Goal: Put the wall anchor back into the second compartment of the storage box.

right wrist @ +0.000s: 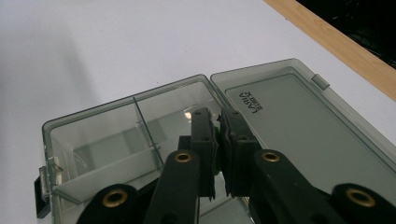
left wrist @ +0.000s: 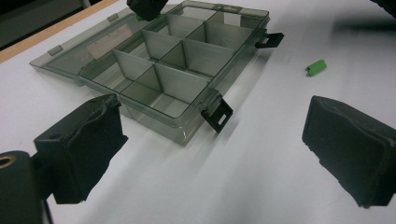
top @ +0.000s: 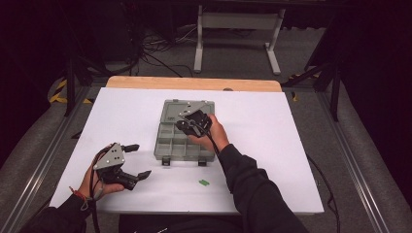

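Over the middle of the desk [top: 121, 104], toward its far edge, I've got my right gripper [right wrist: 218, 126] hanging above the smoky grey organizer box [top: 172, 138]. Its jaws are pinched nearly together on a little green piece [right wrist: 217, 140], which peeks out as a sliver between the pads in the right gripper view. That gripper sits over one of the back compartments, right next to the hinge where the clear lid [right wrist: 299, 121] lies flipped open flat toward the far wooden edge of the desk. From the left gripper view you can catch a bit of green under the black jaw tip at the top of the frame, just above the box's rear row.

My left gripper [top: 138, 160] is parked near the front left corner of the desk, resting on the white surface with its jaws spread wide and nothing between them. It's pointed toward the box, well apart from it.

Another small green piece [top: 203, 182] lies loose on the white sheet, just in front of the box's near edge and a bit to the right, close to the two black latches [top: 166, 160] that hang open off the front wall. The compartments I can see look unfilled, dividers standing upright.
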Demonstrator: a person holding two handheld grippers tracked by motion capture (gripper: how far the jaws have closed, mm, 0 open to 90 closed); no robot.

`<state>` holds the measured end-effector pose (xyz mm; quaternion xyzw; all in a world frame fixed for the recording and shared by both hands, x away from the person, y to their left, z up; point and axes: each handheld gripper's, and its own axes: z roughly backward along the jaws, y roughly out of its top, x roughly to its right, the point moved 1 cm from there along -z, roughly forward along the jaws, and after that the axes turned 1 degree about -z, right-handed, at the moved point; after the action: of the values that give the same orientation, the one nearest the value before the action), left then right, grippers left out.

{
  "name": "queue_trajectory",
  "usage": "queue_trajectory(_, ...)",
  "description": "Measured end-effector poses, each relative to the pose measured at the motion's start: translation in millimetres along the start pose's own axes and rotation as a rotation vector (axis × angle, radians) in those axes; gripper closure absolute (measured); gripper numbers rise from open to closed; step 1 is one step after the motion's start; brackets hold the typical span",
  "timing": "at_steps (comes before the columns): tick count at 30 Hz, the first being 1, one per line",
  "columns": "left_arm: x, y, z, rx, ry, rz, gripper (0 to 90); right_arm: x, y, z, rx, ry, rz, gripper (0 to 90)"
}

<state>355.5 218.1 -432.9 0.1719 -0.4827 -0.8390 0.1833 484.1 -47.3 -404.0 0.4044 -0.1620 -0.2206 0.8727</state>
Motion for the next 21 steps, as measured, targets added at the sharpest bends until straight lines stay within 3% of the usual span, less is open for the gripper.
queue_trajectory(7,0.0,-0.1,-0.3,-0.006,-0.005,0.001,5.6,0.4,-0.7,-1.2,-0.008,0.001,-0.001,84.8)
queue_trajectory(13,0.3,-0.3,-1.2,-0.008,-0.006,0.003,5.8,0.6,-1.8,-0.8,-0.008,0.006,-0.017,79.0)
queue_trajectory(21,0.4,0.1,-2.1,-0.007,-0.004,0.003,6.0,0.0,-4.5,11.5,0.056,0.0,-0.058,71.4)
